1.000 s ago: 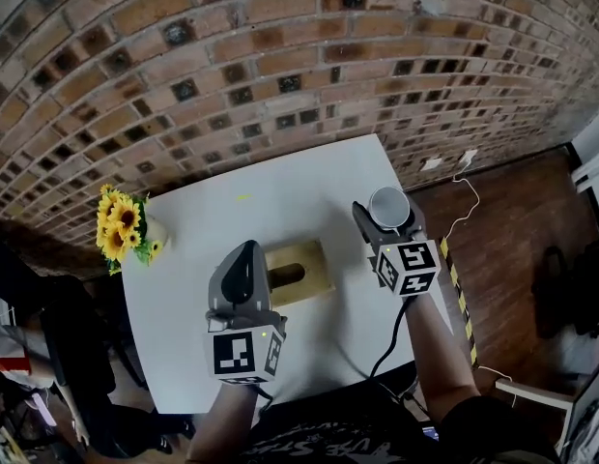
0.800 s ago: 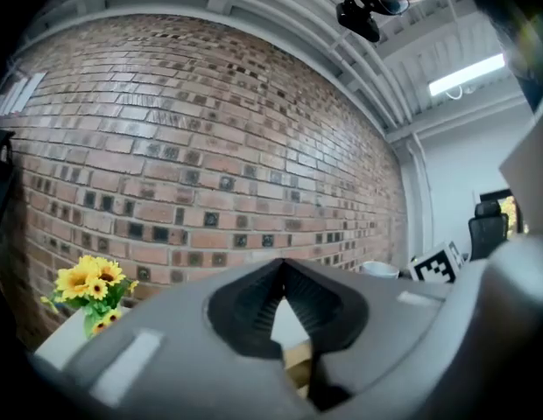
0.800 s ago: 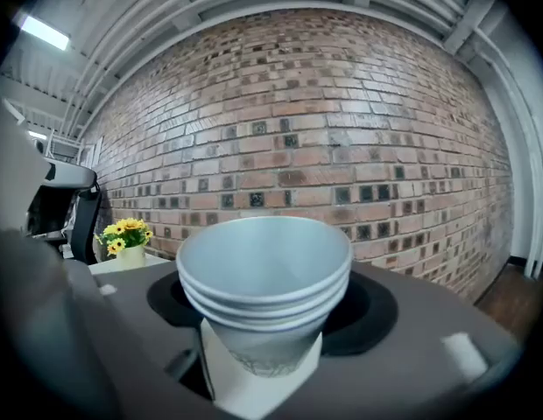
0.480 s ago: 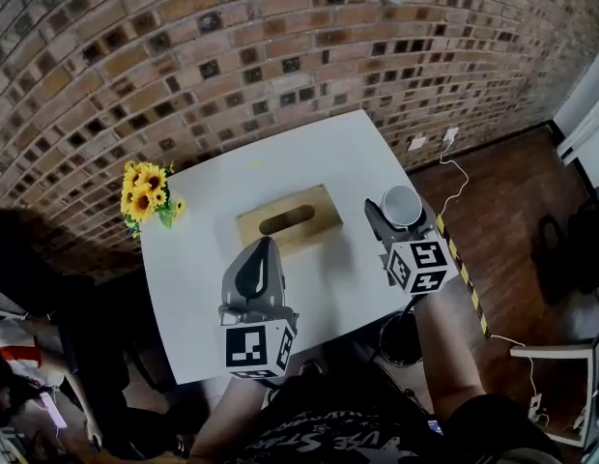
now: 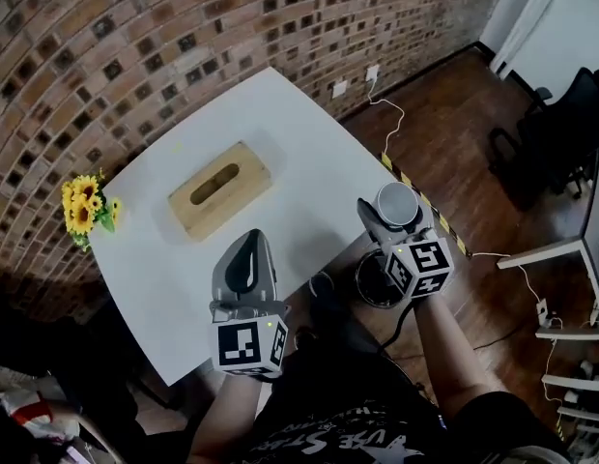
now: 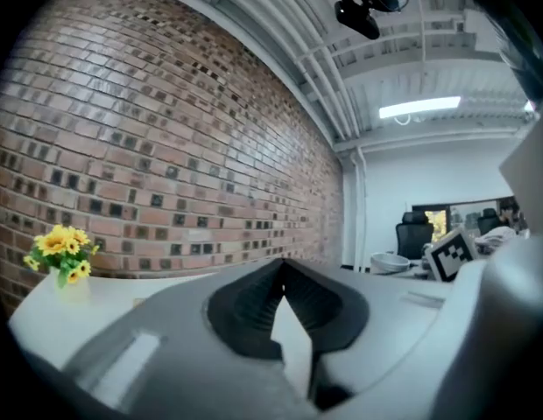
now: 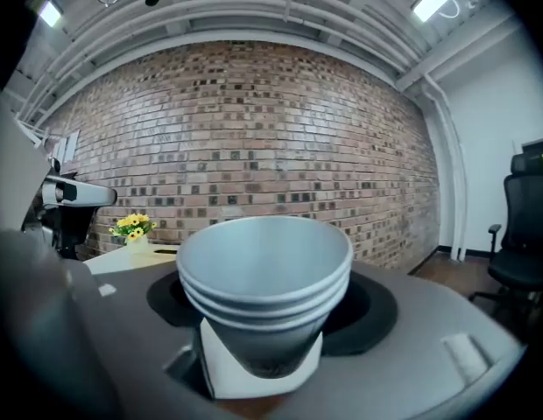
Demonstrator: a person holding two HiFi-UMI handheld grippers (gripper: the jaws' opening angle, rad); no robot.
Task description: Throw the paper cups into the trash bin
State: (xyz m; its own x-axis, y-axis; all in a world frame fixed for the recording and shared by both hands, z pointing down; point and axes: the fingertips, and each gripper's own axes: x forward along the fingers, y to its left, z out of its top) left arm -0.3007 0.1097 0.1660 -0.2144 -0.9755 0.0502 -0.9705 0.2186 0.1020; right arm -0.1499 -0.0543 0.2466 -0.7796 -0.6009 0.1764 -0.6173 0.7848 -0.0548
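A stack of grey-white paper cups [image 5: 397, 202] [image 7: 264, 269] stands upright, mouth up, between the jaws of my right gripper [image 5: 389, 218] [image 7: 264, 331], which is shut on its lower part. In the head view the cups hang past the white table's [image 5: 309, 177] right edge, over the wooden floor. A dark round trash bin [image 5: 372, 283] stands on the floor just nearer me than the cups, partly hidden by the right gripper. My left gripper [image 5: 245, 259] [image 6: 283, 265] is over the table's near edge, its jaws shut with nothing between them.
A wooden tissue box [image 5: 218, 188] lies on the table, and a bunch of sunflowers [image 5: 83, 204] [image 6: 61, 248] stands at its far left corner. A brick wall runs behind. A cable and a yellow-black strip [image 5: 425, 206] lie on the floor; office chairs [image 5: 546, 129] stand at right.
The head view has swung right, so the table now lies up-left. My right gripper has carried the cups off the table's edge to over the floor by the bin. The left gripper stays shut.
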